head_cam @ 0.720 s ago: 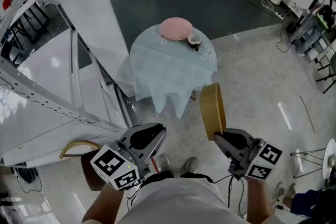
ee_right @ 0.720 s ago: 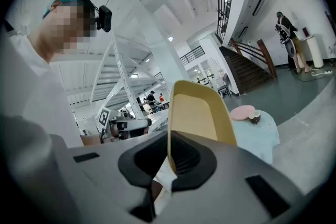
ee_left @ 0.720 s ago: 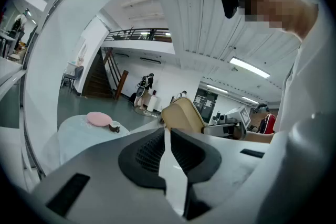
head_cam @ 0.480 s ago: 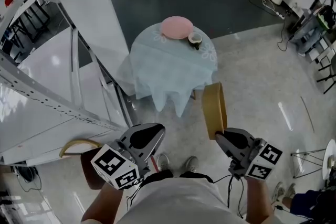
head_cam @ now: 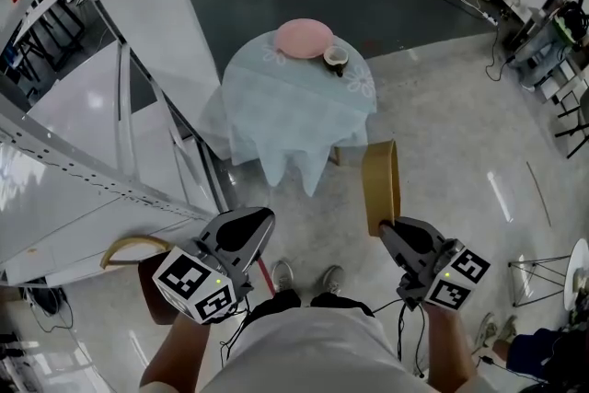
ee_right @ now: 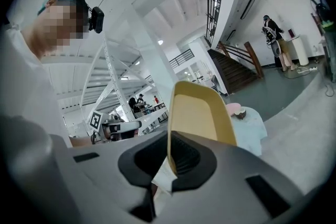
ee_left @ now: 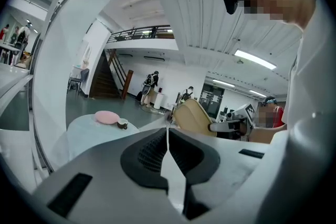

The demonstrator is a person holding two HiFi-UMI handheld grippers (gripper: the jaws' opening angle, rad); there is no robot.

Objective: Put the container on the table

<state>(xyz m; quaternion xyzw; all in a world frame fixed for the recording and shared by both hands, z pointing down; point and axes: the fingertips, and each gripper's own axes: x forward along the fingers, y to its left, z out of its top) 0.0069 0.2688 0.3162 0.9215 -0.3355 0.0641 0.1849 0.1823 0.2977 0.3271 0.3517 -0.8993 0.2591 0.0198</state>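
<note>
Tan shallow plastic container (head_cam: 381, 184), on edge, pinched by its rim in right hand-held gripper (head_cam: 391, 230), aloft short of round pale-blue-clothed tabletop (head_cam: 294, 106). Left hand-held gripper (head_cam: 256, 221) closed, empty. Carrying step; next, probably: reach forward, level, set down.

A pink plate (head_cam: 305, 39) and a small brown cup (head_cam: 337, 58) — just beside each other — right of a white steel truss (head_cam: 92, 170).

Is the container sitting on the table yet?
No, the container is clamped upright in the right gripper, over the floor and short of the table.
</note>
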